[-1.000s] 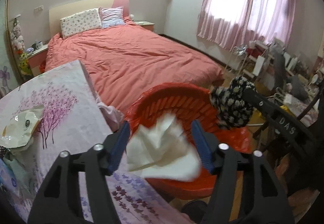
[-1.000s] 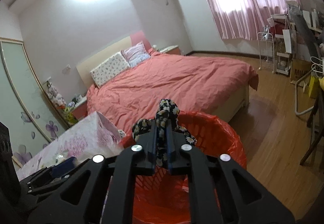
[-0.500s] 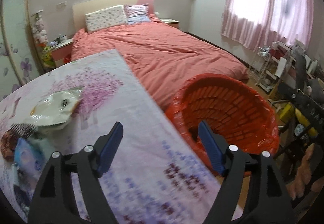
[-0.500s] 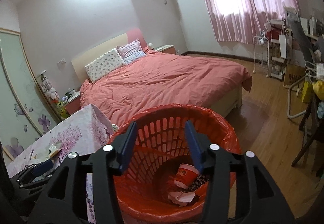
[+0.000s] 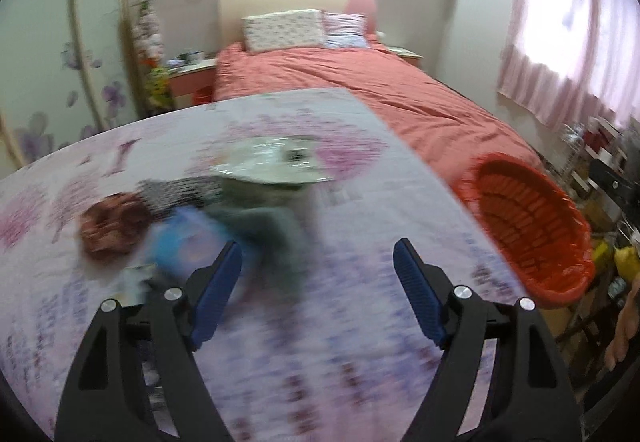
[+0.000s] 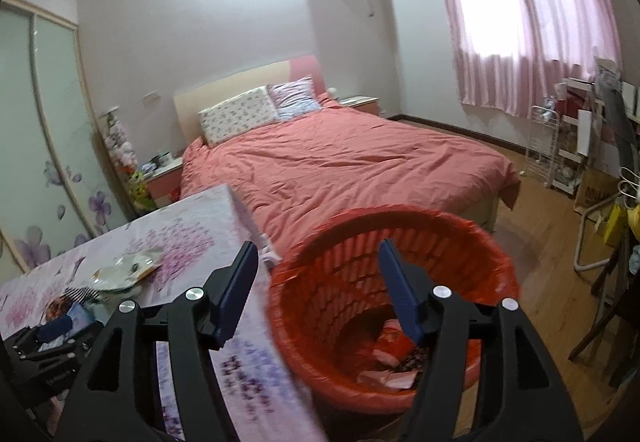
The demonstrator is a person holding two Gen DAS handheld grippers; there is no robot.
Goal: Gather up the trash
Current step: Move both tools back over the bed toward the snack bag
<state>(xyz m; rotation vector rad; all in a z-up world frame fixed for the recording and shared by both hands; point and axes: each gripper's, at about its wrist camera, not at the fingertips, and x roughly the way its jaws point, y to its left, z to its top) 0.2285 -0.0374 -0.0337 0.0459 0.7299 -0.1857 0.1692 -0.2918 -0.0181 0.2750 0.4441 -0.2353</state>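
The red basket (image 6: 392,306), lined with a red bag, stands on the floor just beside the desk (image 5: 360,202), between the desk's edge and the foot of the bed (image 6: 360,170). The right claw (image 6: 316,290) hangs above the basket's near rim with its 2 blue-padded fingers (image 6: 400,298) spreading apart and nothing between them; it is released. Down in the bottom of the basket lie crumpled scraps (image 6: 384,374), pink and white, with something dark and patterned next to them. The left claw (image 5: 318,290) is over the desk, away from the basket, with the basket (image 5: 528,234) showing off to its right past the desk's edge. Its 2 fingers (image 5: 216,290) stand wide apart and grip nothing. The desk wears a pale cloth printed with purple blossoms. On it, on the far side from the basket, sits a cluster of leftover trash, blurred in the left wrist view: a pale crinkled wrapper (image 5: 276,162) farthest from the claw, a grey-green lump (image 5: 272,218) just below it, a blue packet (image 5: 180,242) touching that lump, a brownish round item (image 5: 114,228) beside the packet, and a black-and-white checked piece (image 5: 176,190) behind them. What each item is exactly cannot be told through the blur.
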